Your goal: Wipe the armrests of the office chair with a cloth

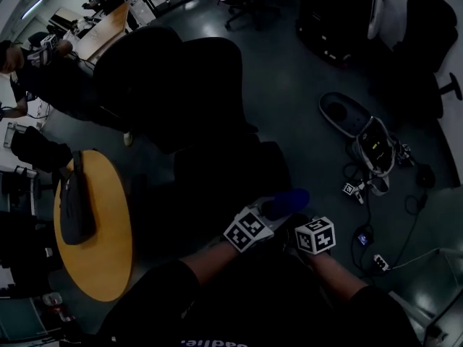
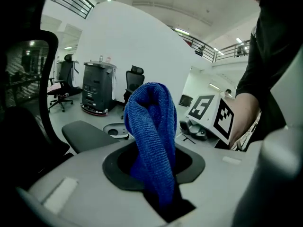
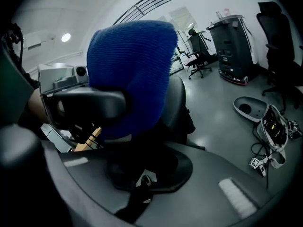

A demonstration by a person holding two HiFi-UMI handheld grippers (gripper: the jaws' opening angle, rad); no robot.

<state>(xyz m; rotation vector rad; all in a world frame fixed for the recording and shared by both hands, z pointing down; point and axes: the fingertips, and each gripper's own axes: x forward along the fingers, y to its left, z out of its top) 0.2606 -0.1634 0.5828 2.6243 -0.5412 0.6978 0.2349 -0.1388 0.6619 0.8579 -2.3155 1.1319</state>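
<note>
In the head view the black office chair (image 1: 195,100) stands in front of me, very dark. My left gripper (image 1: 273,210) is shut on a blue knitted cloth (image 1: 288,201), which sticks up out of it in the left gripper view (image 2: 152,141). One black armrest (image 2: 87,135) lies just left of the cloth, apart from it. My right gripper (image 1: 302,226) is close beside the left one, with its marker cube (image 2: 211,114) showing. In the right gripper view the cloth (image 3: 130,74) fills the middle behind a black bar (image 3: 90,105). The right jaws are too dark to make out.
A round wooden table (image 1: 98,244) with a dark bag on it stands at the left. A grey base, an open case (image 1: 372,147) and cables lie on the floor at the right. More chairs and a black cabinet (image 2: 98,86) stand further off. A person (image 1: 43,71) is at the far left.
</note>
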